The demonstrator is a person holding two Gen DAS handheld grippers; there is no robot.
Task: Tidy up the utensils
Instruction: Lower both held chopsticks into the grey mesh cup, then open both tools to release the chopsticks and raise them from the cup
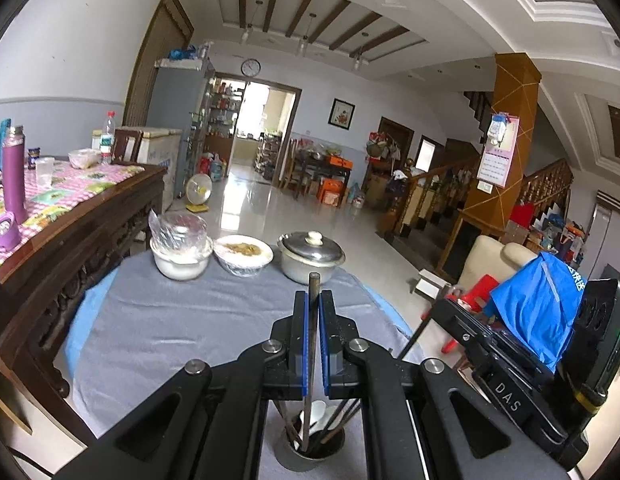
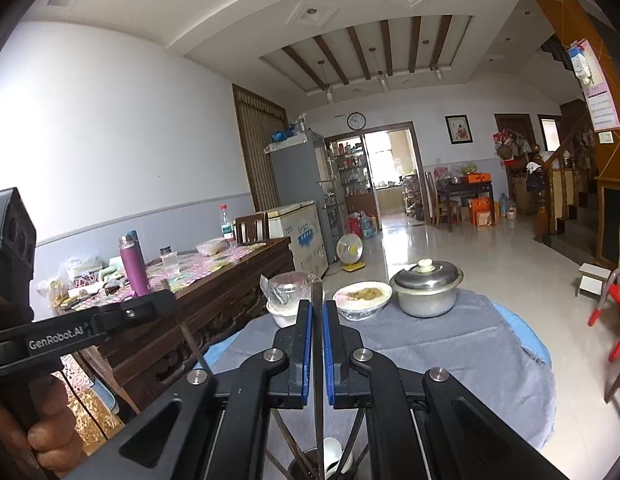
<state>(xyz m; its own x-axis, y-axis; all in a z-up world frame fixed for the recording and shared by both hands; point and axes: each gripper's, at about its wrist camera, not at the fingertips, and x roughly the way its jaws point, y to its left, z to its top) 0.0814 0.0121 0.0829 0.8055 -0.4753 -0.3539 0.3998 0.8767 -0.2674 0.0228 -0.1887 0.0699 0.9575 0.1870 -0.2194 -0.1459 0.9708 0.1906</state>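
Bench: round bench [image 1: 157, 340] covered by a grey cloth laid over a blue one.
Left gripper: black gripper with blue pads [image 1: 313, 300]; jaws closed on a thin dark metal utensil handle [image 1: 313, 344], which is held upright, its tip projecting above the pads.
Right gripper: matching black gripper [image 2: 318, 308]; jaws closed on a second thin metal utensil handle [image 2: 318, 380], also upright.
Holder: dark cylindrical utensil holder [image 1: 310, 446] is seen below both grippers, on the near part of the bench; both clamped handles run down into it. Dark sticks and a white spoon [image 2: 333, 454] are also seen standing in it.
Far edge: white bowl covered with cling film [image 1: 181, 256], shallow white bowl of brown food [image 1: 243, 254] and lidded steel pot [image 1: 310, 258] are set in a row, well apart from the holder.
Hand: a hand [image 2: 45, 432] is seen gripping the left gripper's handle.
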